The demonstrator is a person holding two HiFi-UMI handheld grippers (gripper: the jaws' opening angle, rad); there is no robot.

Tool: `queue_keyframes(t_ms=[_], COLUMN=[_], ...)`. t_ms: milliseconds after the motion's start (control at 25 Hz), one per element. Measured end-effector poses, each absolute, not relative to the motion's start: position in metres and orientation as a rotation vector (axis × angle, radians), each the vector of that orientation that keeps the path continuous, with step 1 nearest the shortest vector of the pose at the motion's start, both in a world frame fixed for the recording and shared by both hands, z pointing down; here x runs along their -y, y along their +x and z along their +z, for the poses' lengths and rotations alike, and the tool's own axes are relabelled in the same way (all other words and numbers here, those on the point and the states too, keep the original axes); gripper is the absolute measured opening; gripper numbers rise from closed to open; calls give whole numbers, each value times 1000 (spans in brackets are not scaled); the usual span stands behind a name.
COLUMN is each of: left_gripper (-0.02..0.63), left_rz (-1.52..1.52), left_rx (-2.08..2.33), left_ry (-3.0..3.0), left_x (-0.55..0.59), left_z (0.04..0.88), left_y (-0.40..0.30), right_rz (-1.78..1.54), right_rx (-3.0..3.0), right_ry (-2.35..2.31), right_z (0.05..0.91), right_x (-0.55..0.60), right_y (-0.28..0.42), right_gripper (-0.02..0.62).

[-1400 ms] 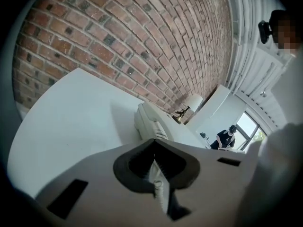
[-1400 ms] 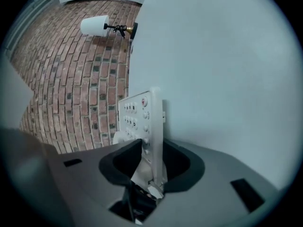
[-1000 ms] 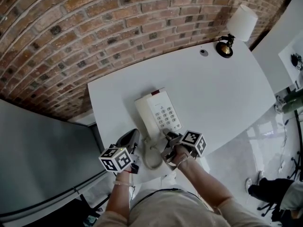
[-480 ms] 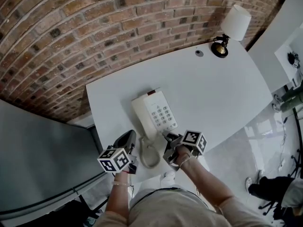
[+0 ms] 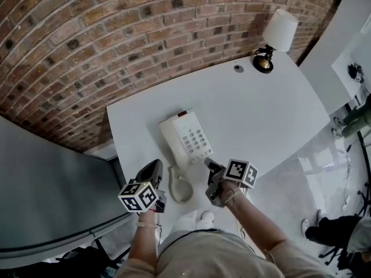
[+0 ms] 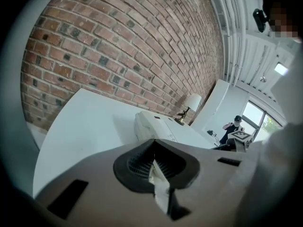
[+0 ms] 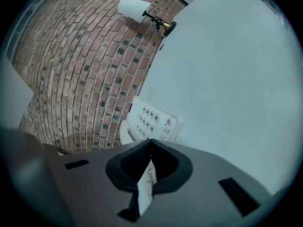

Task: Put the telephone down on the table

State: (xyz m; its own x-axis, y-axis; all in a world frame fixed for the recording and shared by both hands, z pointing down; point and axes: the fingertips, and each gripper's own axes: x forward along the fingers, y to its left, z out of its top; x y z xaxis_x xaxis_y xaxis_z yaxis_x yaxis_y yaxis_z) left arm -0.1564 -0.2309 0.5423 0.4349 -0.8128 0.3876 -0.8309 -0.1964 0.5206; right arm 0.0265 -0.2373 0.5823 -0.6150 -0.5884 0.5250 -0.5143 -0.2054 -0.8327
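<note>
Since the earlier frame, the right hand-held gripper (image 5: 209,165) has drawn back from the near end of the telephone (image 5: 186,139) and now hangs just off it. Its jaws have just been closing; in the right gripper view (image 7: 150,143) we see them pressed together with nothing between them. The left hand-held gripper (image 5: 154,165) has hardly shifted. It hovers beside the near left corner of the telephone, and the left gripper view (image 6: 153,143) shows its jaws clenched and empty.

We find the telephone lying flat on the white table (image 5: 261,109), near the edge closest to the person, keypad (image 5: 195,140) facing up and a red strip (image 5: 182,113) at its far end. Its key legends are too small to read. A pale cord (image 5: 180,189) loops from the near end towards the table edge, between the two grippers.

At the far right corner stands a lamp (image 5: 273,37) with a white shade and a brass base, with a small round disc (image 5: 238,68) just beside it. A brick wall (image 5: 116,33) rises behind the table.
</note>
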Motion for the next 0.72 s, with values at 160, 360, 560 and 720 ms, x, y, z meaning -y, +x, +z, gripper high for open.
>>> queue_keyframes(t_ms=[160,360,560,720], left_gripper=[6,6,6,5], left_rz=[43,59,72,75], left_rx=[1428,1481,1543,1605], left_ry=[2040,2063,2081,2102], left_x=[227,219,211,206], left_z=[531,518,506,494], left_y=[-161,-169,-178,-187], right_rz=[-1794,-1606,-1375,-1178], right_rx=[-2189,-2391,-2576,-2689], right_ry=[-1363,-1372,-1396,-1411], right_z=[565,547,528,506], right_x=[243,244,246,248], right_y=[29,36,47,55], right_gripper=[5,5,5,5])
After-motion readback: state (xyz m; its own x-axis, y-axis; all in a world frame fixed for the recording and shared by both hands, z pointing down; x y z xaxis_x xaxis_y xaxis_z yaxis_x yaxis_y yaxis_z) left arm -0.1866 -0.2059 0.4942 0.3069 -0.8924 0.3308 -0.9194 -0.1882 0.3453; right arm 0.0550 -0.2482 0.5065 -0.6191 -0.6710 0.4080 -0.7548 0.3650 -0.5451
